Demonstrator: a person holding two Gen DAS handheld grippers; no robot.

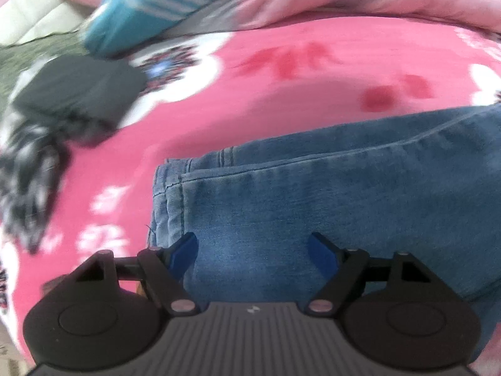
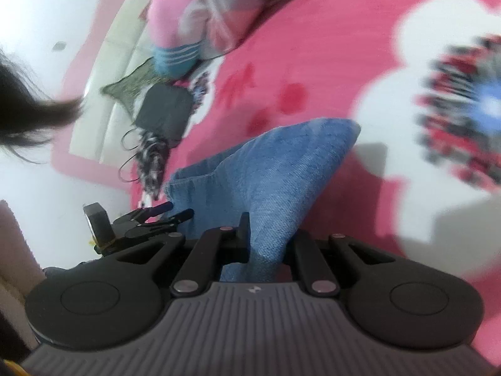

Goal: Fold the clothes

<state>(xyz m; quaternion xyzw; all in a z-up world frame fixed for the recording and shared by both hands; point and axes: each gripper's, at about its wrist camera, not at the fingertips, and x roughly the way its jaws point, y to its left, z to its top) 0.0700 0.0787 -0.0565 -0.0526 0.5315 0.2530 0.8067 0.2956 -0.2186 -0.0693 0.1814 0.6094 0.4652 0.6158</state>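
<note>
Pink flowered bedspread [image 1: 266, 100] fills the left wrist view, and one pair of jeans [image 1: 313, 194] lies on it, hem end nearest. Left gripper [image 1: 253, 250] hovers over that hem, blue pads spread wide, nothing pinched. Beyond the jeans, one folded dark garment [image 1: 78, 91] and one teal striped piece [image 1: 137, 15] sit well apart.

Over to the right wrist view: right gripper [image 2: 266, 244] is clamped tight on the jeans [image 2: 266, 169], denim tenting up off the bedspread [image 2: 360, 47]. Left gripper [image 2: 175, 211] waits just beside the jeans' edge. Denim looks heavy, soft, floppy, so I'd grip seams or hems.
</note>
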